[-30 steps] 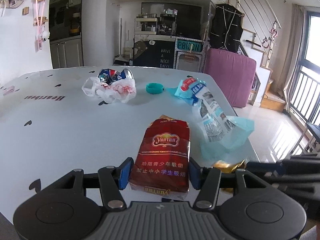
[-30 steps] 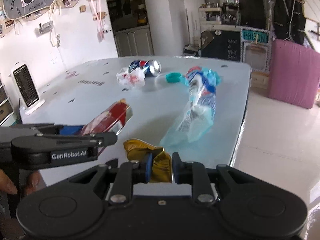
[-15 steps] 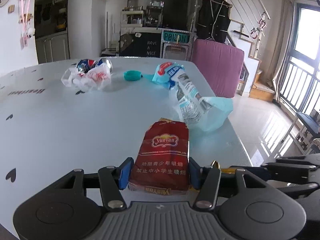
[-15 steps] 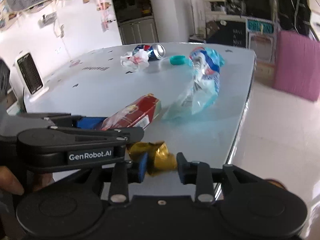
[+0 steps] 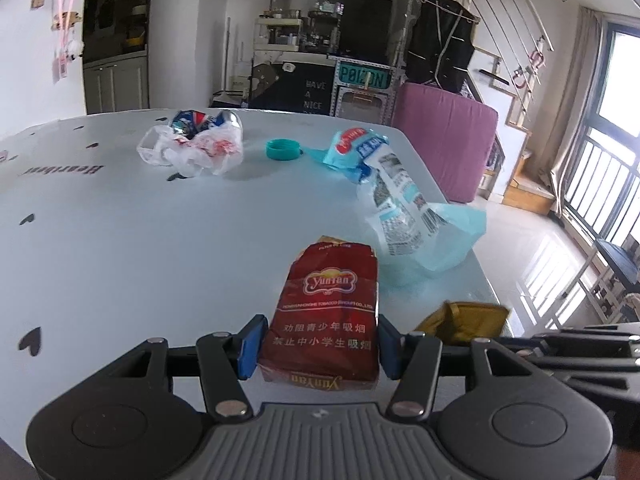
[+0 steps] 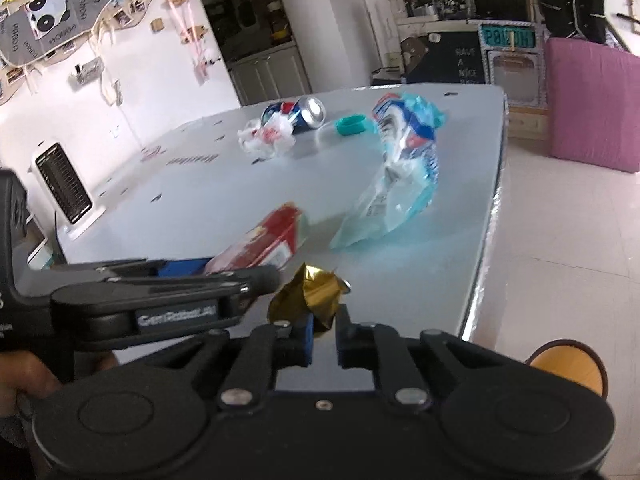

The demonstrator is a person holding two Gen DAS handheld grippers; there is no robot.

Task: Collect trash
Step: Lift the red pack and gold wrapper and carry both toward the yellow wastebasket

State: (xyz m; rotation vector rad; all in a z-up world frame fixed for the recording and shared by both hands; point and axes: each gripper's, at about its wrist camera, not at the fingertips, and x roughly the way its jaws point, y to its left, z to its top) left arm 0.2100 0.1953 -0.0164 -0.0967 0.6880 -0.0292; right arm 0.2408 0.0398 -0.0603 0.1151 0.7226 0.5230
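Observation:
A red cigarette pack (image 5: 328, 304) lies lengthwise between the blue pads of my left gripper (image 5: 320, 346), which is shut on its sides at the near edge of the pale table (image 5: 120, 248). In the right wrist view the same pack (image 6: 272, 240) pokes out past the left gripper (image 6: 240, 270). A crumpled gold foil wrapper (image 6: 316, 296) is pinched between the pads of my right gripper (image 6: 324, 336), which is shut on it close to the table's corner. The wrapper (image 5: 464, 318) also shows just right of the pack.
Farther back lie a crushed can in a white plastic bag (image 5: 192, 148), a teal cap (image 5: 283, 149) and a blue-and-white plastic package (image 5: 400, 200). The table's right edge (image 6: 486, 232) drops to tiled floor, where a round orange thing (image 6: 568, 364) stands. A hand (image 6: 24, 376) holds the left gripper.
The right jaws widened around the gold wrapper, then closed on it. The left gripper kept its hold on the red pack.

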